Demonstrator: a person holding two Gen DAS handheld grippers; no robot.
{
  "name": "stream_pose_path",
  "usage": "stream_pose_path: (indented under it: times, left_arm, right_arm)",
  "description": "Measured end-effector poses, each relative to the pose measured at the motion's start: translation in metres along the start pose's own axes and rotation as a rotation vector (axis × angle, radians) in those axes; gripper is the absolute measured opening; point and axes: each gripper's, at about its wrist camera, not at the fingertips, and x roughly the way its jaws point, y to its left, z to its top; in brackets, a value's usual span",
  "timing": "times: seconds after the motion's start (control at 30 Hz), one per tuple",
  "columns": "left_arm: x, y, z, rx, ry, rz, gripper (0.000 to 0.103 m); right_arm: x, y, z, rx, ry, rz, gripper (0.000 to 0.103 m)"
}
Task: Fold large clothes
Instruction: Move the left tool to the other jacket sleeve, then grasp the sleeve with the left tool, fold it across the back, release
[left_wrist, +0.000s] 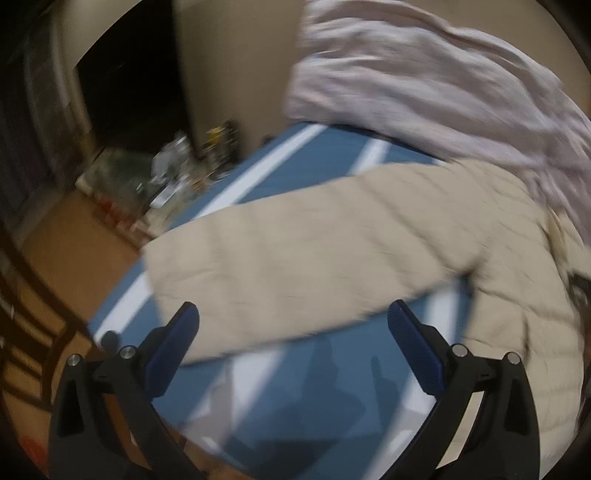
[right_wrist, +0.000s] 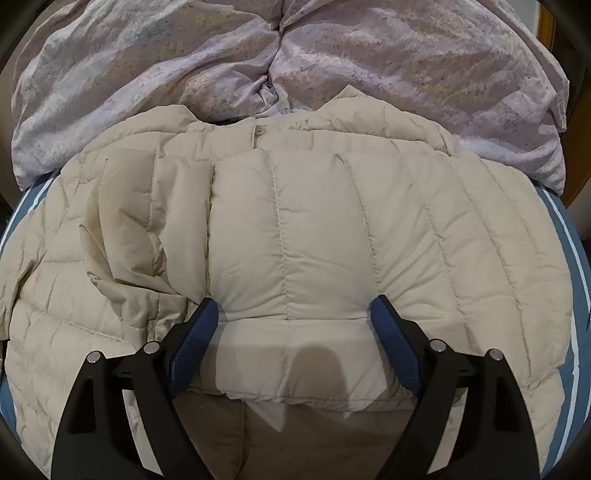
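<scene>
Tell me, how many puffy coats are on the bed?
1. The beige puffer jacket lies on the blue striped sheet, in front of the lilac duvet. More could hide underneath.

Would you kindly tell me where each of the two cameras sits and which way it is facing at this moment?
Left wrist view: sits on the left tool, looking down and across the jacket sleeve on the blue striped sheet, toward floor clutter; blurred. Both open fingers show.
Right wrist view: sits on the right tool, looking down the beige puffer jacket toward the lilac duvet. Both open fingers show, either side of a folded panel.
Shared: jacket, duvet and striped sheet appear in both views.
</scene>
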Motion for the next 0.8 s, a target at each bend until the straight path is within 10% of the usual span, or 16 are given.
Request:
stream_pose_path:
  times: [0.4,0.8]
  left_arm:
    - [0.042,0.082,0.011,-0.275,0.114,-0.031,0.079]
    - [0.053,0.083,0.016,-0.369,0.106,-0.005,0.043]
  right_arm:
    - [-0.001,-0.001,-0.002,-0.017,0.000,0.022,0.087]
    - [-0.001,0.000,-0.003,-0.016,0.000,0.010,0.087]
